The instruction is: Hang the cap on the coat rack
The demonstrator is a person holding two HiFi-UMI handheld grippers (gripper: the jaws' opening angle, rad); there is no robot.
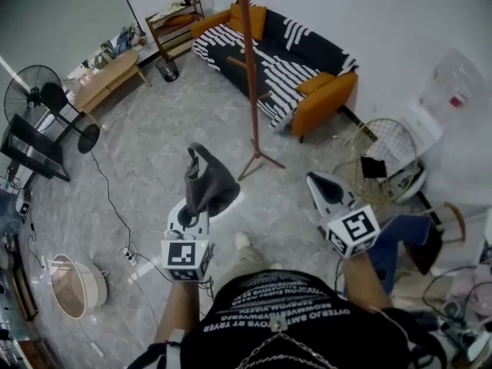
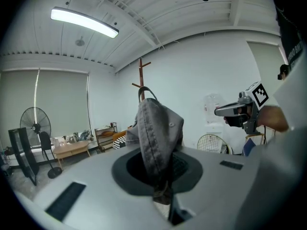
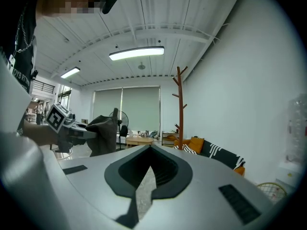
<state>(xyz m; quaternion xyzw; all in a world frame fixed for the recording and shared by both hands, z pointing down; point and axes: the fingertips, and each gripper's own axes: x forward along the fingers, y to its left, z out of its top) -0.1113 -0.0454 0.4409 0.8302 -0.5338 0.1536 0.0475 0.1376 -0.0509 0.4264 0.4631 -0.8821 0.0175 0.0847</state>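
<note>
A dark grey cap (image 1: 208, 181) sticks up from my left gripper (image 1: 194, 206), which is shut on its lower edge. In the left gripper view the cap (image 2: 158, 135) fills the middle, pinched between the jaws of the left gripper (image 2: 163, 195). The brown wooden coat rack (image 1: 249, 75) stands ahead of me on the floor, its pole (image 2: 140, 83) showing behind the cap. My right gripper (image 1: 321, 181) is held level to the right, shut and empty. In the right gripper view the right gripper (image 3: 146, 176) points toward the coat rack (image 3: 181, 107), with the cap (image 3: 103, 133) at the left.
A sofa (image 1: 284, 60) with orange cushions and a striped throw stands behind the rack. At the left are a floor fan (image 1: 34, 91), a low wooden table (image 1: 108, 75) and a shelf (image 1: 173, 21). A wire basket (image 1: 388, 156) lies at the right, a round basket (image 1: 73, 287) and cables lower left.
</note>
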